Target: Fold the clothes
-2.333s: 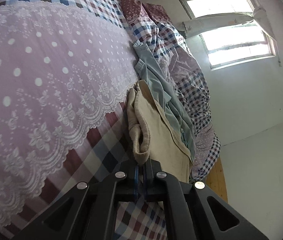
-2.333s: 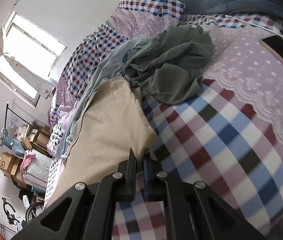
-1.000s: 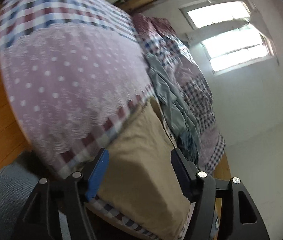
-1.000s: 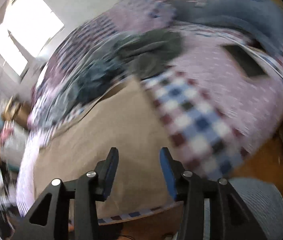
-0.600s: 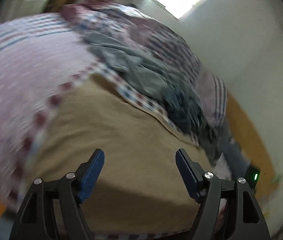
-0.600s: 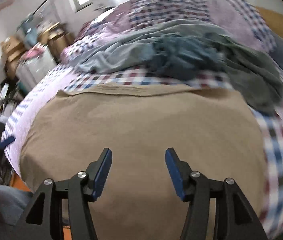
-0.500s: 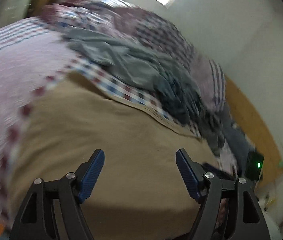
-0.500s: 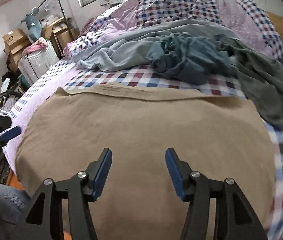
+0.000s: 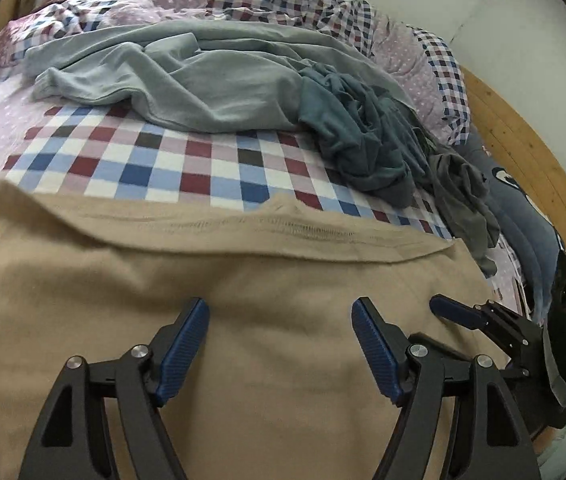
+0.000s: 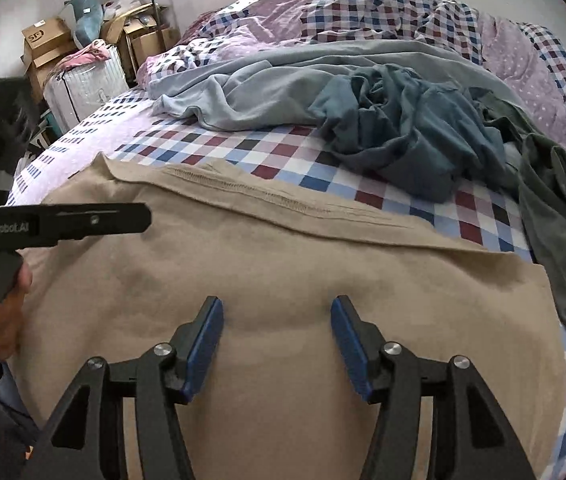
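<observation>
— Left wrist view first: what are your tongs doing?

— My left gripper (image 9: 281, 322) is spread wide with nothing between its blue pads (image 9: 185, 350), poised over the tan garment (image 9: 243, 292). My right gripper (image 10: 277, 324) is released the same way, just above the same cloth. From the left camera I can see the right one's tip off to the side.

— And the garment itself?

— It lies flat across the near edge of the bed (image 10: 267, 156), spread broad, with a stitched hem (image 10: 283, 200) folded over along its far side. A few soft creases, otherwise smooth.

— Any containers?

— Cardboard boxes (image 10: 43, 40) are stacked by the wall in the right wrist view; I cannot tell what is in them. A pale suitcase (image 10: 87, 84) stands in front with pink cloth on top.

— Writing?

— "GenRobot.AI" on the side of my left gripper, seen from the right camera. One box has a logo I cannot read surely.

— Beyond the tan piece?

— A light grey-blue garment (image 9: 187, 76), a crumpled teal one (image 9: 363, 140), and a dark grey one (image 10: 555, 216) are heaped on the checked cover.
</observation>
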The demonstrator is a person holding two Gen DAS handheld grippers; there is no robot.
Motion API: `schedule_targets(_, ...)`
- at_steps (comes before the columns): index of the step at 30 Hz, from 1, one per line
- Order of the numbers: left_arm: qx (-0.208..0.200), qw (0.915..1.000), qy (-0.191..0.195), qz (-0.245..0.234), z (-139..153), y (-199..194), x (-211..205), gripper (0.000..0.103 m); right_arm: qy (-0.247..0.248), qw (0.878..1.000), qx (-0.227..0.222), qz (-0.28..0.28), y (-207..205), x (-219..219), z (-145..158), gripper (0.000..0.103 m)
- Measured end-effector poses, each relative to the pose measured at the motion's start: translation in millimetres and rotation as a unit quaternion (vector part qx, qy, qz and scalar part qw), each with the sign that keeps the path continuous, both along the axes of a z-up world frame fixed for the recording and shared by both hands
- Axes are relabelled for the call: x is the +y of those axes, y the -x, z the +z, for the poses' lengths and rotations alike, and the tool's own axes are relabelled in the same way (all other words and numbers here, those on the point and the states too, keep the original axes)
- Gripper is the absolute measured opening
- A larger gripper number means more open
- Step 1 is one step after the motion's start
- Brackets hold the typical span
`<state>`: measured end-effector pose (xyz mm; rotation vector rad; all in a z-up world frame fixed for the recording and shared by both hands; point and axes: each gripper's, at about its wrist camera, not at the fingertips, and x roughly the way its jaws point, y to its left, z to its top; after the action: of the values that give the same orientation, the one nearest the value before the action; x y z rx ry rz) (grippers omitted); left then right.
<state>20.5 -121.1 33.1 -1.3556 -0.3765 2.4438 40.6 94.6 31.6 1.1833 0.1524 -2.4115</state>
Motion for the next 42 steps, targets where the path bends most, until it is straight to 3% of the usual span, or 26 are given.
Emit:
schedule_targets(11, 0.019, 0.9996, -0.010, 0.017, -2.8, 27.9, 5.6, 0.083, 0.008, 0.999, 0.032, 0.016, -9.1, -1.2, -10.5, 0.074)
schedule_targets(17, 0.029, 0.9934, -0.105, 0.037, 1.3, 49.6, -7.5, 0.083, 0.004, 0.999, 0.034, 0.016, -8.4, -2.8, -10.2, 0.075)
schedule_targets(26, 0.033, 0.9687, -0.217, 0.116, -8.4, 68.0, -44.5, 0.083, 0.013, 1.000, 0.027, 0.010, -1.4, -2.5, -8.3, 0.077)
schedule_targets(34, 0.048, 0.9847, -0.124, 0.112, 2.2, 60.5, -30.0, 0.084, 0.059, 0.997, 0.012, -0.045, 23.4, 12.9, -3.7, 0.077)
schedule_targets(42, 0.038, 0.9867, -0.099, 0.123, -6.6, 53.7, -31.6, 0.084, 0.037, 0.996, 0.004, -0.084, 45.3, 18.8, -8.0, 0.077)
